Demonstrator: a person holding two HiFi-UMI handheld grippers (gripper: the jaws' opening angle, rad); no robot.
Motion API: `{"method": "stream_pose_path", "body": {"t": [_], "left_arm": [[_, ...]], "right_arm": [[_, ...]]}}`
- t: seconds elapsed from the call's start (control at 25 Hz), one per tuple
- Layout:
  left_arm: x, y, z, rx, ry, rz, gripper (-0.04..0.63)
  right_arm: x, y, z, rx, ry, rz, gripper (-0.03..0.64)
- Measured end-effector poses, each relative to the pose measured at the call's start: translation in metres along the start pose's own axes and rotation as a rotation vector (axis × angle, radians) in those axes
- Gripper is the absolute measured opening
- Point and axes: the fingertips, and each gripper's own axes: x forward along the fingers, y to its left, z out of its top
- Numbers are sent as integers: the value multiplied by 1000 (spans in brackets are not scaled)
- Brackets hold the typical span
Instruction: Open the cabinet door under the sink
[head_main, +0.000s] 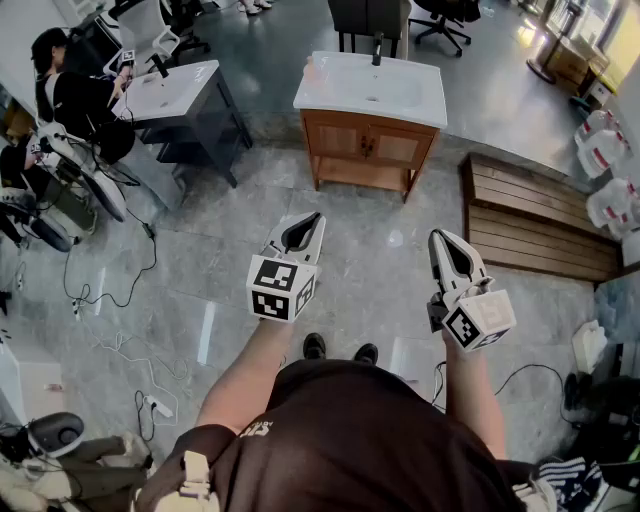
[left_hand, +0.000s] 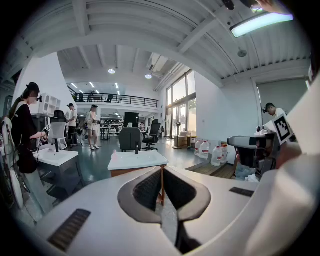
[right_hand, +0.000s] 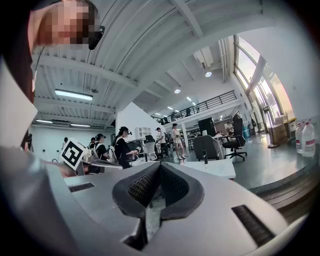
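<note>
A wooden cabinet (head_main: 366, 148) with two shut doors stands under a white sink (head_main: 371, 88) with a black tap, straight ahead across the floor. The sink (left_hand: 136, 160) also shows in the left gripper view, beyond the jaws. My left gripper (head_main: 312, 218) is shut and holds nothing, well short of the cabinet. My right gripper (head_main: 442, 238) is also shut and empty, held out level to the right of it. In the right gripper view the sink top (right_hand: 215, 167) lies just past the jaw tips. Both grippers are far from the doors.
A second grey sink unit (head_main: 178, 95) stands at the left with a person (head_main: 75, 90) beside it. A wooden platform (head_main: 535, 225) with water jugs (head_main: 610, 170) lies to the right. Cables (head_main: 120, 290) trail over the floor at the left.
</note>
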Motion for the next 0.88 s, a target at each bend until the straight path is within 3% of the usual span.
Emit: {"method": "stream_pose_path", "body": {"t": [0.64, 0.88], "left_arm": [[-1, -30, 4, 10, 3, 19, 26], [-3, -46, -1, -7, 4, 39, 26]], "right_arm": [[-25, -15, 2, -12, -6, 9, 12], [-42, -21, -5, 60, 1, 60, 12]]}}
